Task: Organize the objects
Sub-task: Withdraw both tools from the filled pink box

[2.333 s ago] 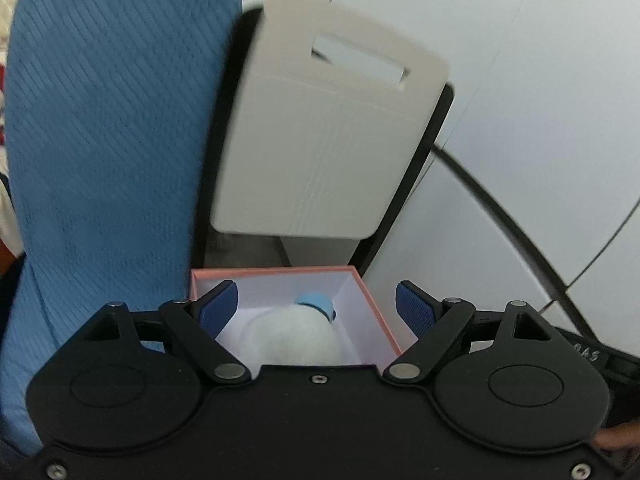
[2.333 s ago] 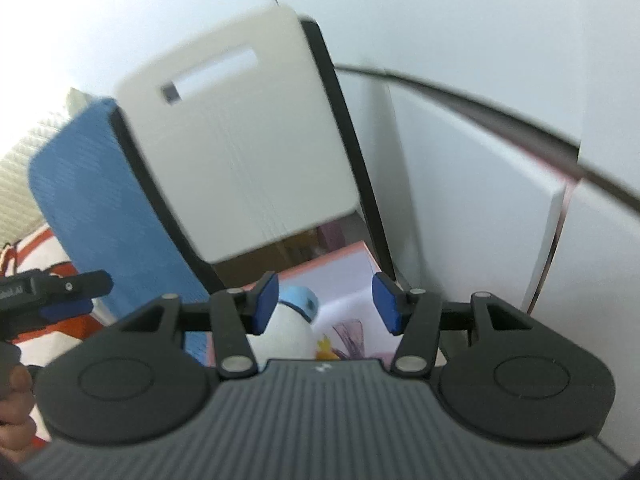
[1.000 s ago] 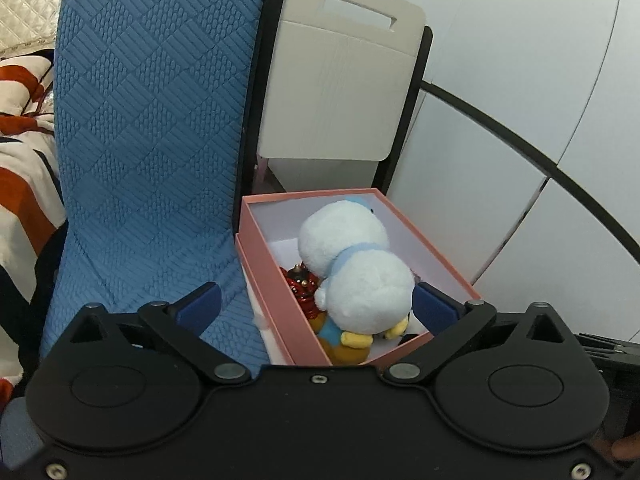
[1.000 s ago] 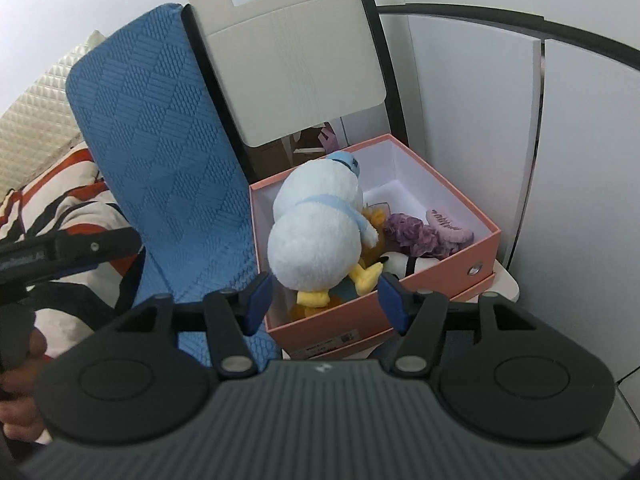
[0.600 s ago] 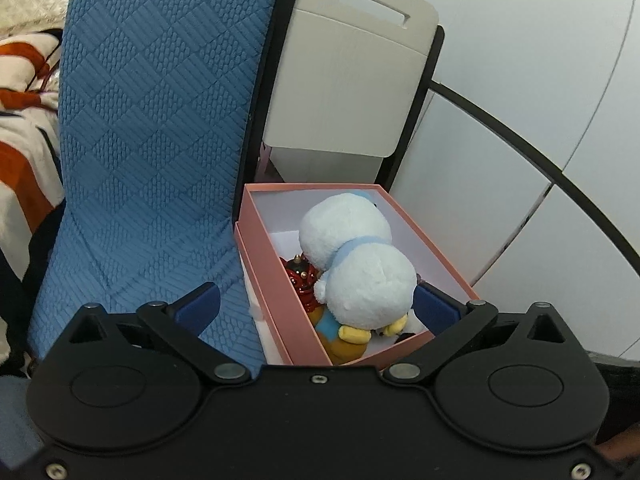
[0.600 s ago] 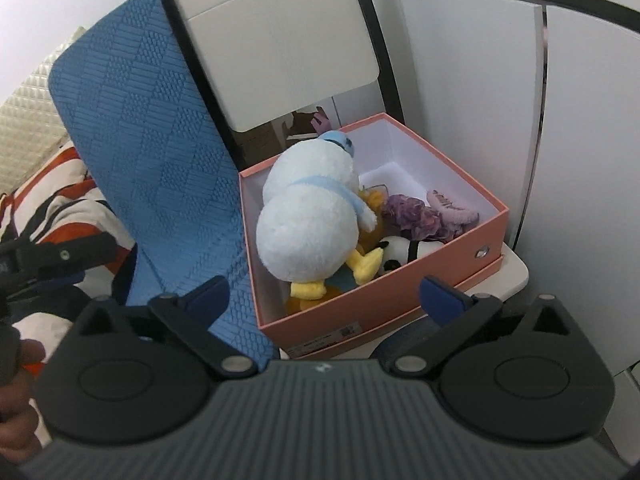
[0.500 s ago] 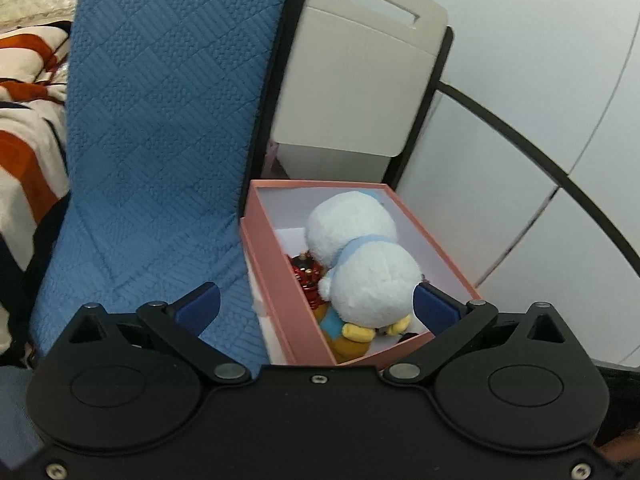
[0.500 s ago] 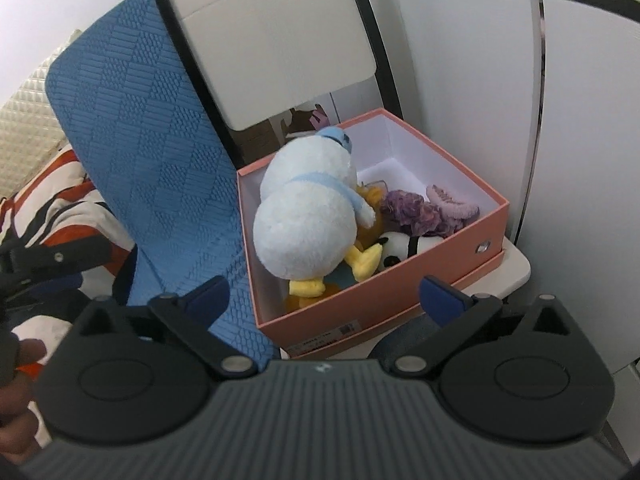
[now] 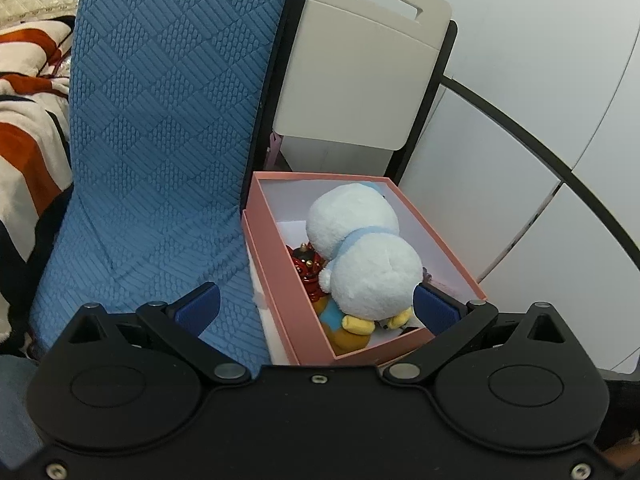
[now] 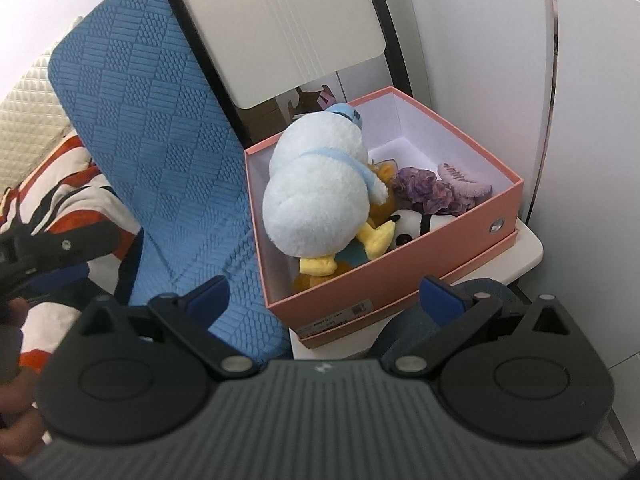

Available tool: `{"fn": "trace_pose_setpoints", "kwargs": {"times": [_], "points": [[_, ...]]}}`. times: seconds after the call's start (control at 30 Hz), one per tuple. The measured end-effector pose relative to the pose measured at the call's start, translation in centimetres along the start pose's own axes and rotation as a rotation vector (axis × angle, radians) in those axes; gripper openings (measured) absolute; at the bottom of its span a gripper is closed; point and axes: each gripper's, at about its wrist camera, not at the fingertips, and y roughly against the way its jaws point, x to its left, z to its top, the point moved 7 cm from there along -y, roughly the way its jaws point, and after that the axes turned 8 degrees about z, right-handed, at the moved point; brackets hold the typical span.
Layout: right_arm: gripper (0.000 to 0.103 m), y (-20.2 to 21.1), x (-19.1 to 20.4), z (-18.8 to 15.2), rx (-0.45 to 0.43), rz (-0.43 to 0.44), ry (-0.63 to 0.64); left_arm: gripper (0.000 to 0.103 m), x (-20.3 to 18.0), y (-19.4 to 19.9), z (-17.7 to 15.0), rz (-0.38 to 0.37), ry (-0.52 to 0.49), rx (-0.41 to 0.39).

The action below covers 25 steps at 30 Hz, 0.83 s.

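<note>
Plush duck (image 10: 320, 184): lies in pink box (image 10: 440, 240) ahead of my tongs — long axis pointing away.
Right gripper (image 10: 324, 294): jaws just spread wide, empty (nearer).
Left gripper (image 9: 316, 306): wide too, empty.

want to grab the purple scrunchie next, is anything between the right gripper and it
Partly. The white plush fills the near left of the pink box; the scrunchie lies uncovered, right of it. The open right gripper holds nothing.

Both wrist views look down (steeply) on pink box (image 9: 280, 300).
</note>
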Motion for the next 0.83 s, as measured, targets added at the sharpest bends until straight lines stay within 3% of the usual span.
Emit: {"fn": "trace_pose_setpoints", "kwargs": {"times": [0.83], "points": [[0.103, -0.33, -0.1, 0.29, 0.007, -0.01, 0.011, 0.103, -0.17, -0.32, -0.06, 0.005, 0.014, -0.004]]}}
